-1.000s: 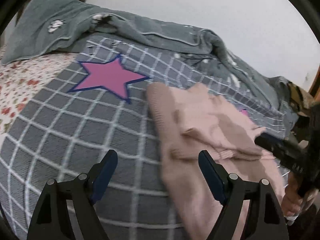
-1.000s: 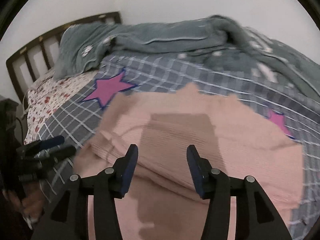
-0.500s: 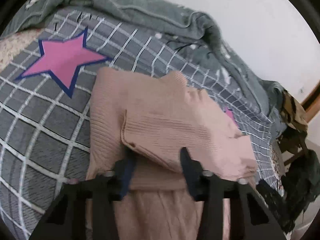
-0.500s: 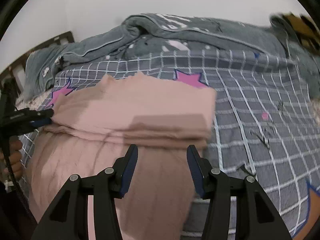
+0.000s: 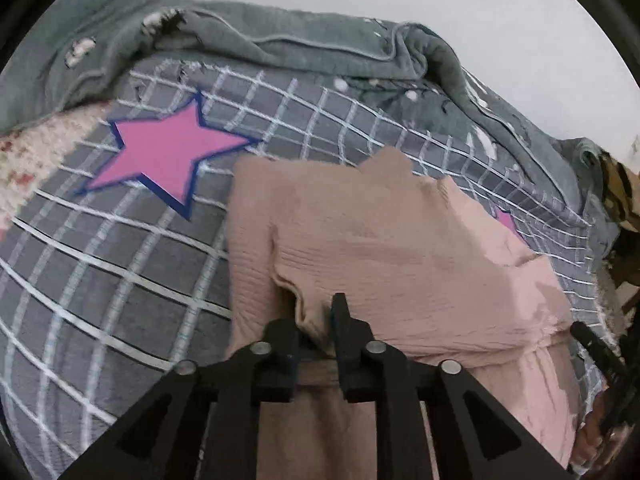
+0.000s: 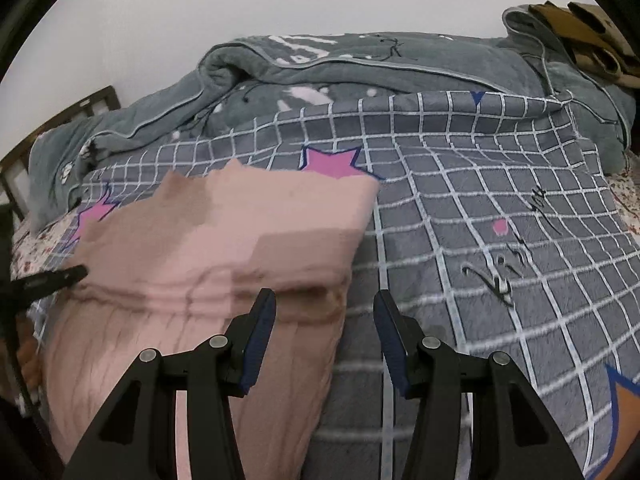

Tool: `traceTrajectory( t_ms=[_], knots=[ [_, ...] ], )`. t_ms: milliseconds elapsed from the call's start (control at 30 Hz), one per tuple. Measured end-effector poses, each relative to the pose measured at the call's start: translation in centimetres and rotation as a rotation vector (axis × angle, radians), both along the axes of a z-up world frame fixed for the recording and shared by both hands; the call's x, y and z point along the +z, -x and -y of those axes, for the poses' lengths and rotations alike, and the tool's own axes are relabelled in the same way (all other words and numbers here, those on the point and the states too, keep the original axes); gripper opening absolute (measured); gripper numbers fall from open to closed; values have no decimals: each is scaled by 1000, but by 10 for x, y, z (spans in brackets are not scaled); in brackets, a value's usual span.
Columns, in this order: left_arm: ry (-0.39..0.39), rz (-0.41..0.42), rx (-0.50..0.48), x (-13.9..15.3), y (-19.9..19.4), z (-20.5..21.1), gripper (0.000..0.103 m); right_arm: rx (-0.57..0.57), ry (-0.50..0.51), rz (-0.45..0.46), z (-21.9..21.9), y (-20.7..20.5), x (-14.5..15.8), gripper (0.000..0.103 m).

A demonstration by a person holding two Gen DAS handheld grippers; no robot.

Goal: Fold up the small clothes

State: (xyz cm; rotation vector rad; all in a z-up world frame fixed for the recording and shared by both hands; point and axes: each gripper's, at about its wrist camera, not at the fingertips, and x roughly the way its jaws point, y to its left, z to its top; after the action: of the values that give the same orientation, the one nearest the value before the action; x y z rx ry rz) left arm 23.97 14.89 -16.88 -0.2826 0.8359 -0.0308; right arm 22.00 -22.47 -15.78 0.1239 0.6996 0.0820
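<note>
A pink knitted garment [image 5: 400,256] lies partly folded on the grey checked bedspread [image 5: 120,264]. My left gripper [image 5: 316,328] is shut on the near left corner of its folded upper layer. In the right wrist view the garment [image 6: 240,232] fills the left half. My right gripper [image 6: 324,312] is open and empty, just above the garment's near right corner, its left finger over the fabric and its right finger over the bedspread [image 6: 480,240]. The left gripper's tip [image 6: 60,276] shows at that view's left edge.
A rumpled grey-green blanket [image 5: 280,36] lies along the far side of the bed by the white wall. Pink stars [image 5: 168,152] mark the bedspread. A floral sheet [image 5: 36,152] shows at the left, a dark headboard [image 6: 60,116] behind. Brown cloth [image 6: 580,28] sits far right.
My left gripper closed on the folded layer's corner; it was open a second ago. My right gripper swung right to the garment's right corner and stayed open.
</note>
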Motion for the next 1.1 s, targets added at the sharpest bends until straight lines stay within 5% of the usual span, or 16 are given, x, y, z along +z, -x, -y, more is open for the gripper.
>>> traceTrajectory(
  t_ms=[100,167,267,400,567,700,1100],
  knots=[
    [-25,27,19,2,4,0,39,-13,-3,-26,1,-14,-6,50],
    [-99,-1,12,-3,2,8,42,-25,6,-96,1,-26,-19,50],
    [-178,12,7,1,7,18,42,-20,-9,-85,4,-20,-18,50],
    [-97,3,26,8,18,8,44,-22,14,-19,8,2,-1,51],
    [-88,-11,43,17,46,-1,44,-20,73,-17,6,31,15,51],
    [-63,-6,32,26,78,-7,69,-13,118,6,5,66,26,51],
    [-18,27,64,46,195,-19,70,-24,105,-1,8,173,33,51]
  ],
)
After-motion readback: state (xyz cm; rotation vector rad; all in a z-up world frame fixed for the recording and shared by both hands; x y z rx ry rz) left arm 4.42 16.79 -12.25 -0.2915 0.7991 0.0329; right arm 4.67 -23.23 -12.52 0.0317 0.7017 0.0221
